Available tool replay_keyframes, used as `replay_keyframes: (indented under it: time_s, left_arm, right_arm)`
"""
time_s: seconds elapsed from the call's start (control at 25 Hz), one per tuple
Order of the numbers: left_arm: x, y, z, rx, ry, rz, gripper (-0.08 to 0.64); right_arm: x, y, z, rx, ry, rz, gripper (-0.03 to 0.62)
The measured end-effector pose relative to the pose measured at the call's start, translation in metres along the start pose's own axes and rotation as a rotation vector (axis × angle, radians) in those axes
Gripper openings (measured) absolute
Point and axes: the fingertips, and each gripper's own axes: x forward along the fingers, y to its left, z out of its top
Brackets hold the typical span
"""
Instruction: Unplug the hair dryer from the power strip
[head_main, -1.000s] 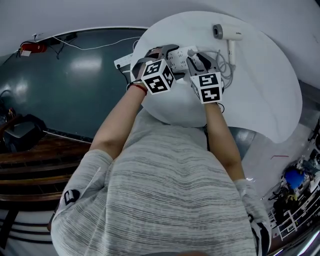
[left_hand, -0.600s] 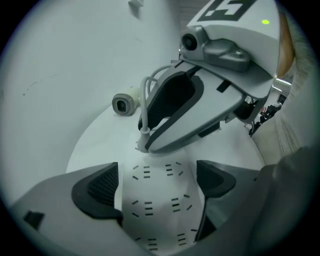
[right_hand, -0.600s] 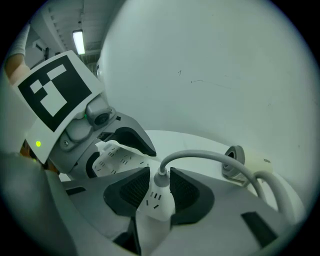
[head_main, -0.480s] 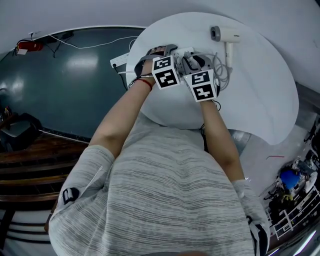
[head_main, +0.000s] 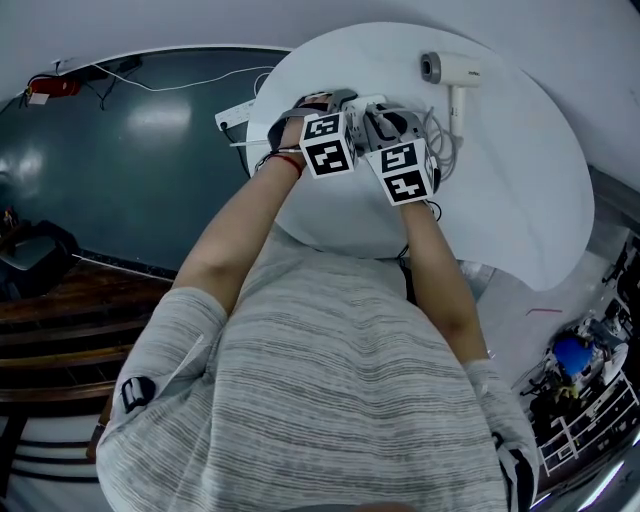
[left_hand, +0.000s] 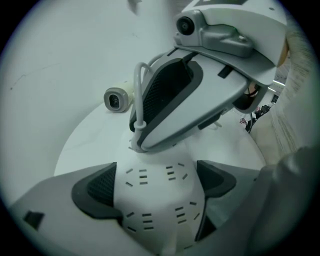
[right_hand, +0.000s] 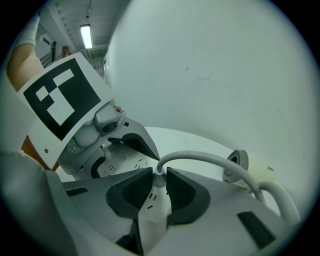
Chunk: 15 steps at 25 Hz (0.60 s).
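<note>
The white power strip (left_hand: 155, 210) lies on the round white table (head_main: 500, 180) and sits between the wide jaws of my left gripper (left_hand: 155, 175), which straddles it. The white plug (right_hand: 154, 207) stands in the strip. My right gripper (right_hand: 159, 177) is closing on the plug, and its dark pads (right_hand: 131, 189) touch the plug's sides. The grey cord (right_hand: 200, 160) arcs from the plug to the white hair dryer (head_main: 450, 68), which lies at the table's far side. In the head view both marker cubes hide the strip; the left gripper (head_main: 335, 108) and right gripper (head_main: 385, 122) stand side by side.
A second white socket block (head_main: 235, 112) with a thin white cable lies at the table's left edge, over a dark green floor (head_main: 130, 190). Dark wooden furniture (head_main: 60, 320) is at the left. Clutter and a blue object (head_main: 575, 355) sit at the lower right.
In the head view the two marker cubes have come closer together over the strip. Over the last half second they have hardly shifted.
</note>
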Motion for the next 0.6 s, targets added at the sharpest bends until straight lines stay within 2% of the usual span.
replay_keyframes:
  time_s: [0.48, 0.6]
  left_arm:
    - [0.0006, 0.0032, 0.0033, -0.03, 0.004, -0.004, 0.482]
    - [0.0008, 0.0031, 0.0028, -0.028, 0.007, -0.003, 0.482]
  right_arm:
    - [-0.0014, -0.0022, 0.0004, 0.006, 0.045, 0.003, 0.075]
    - [-0.0035, -0.0016, 0.0006, 0.038, 0.051, 0.007, 0.067]
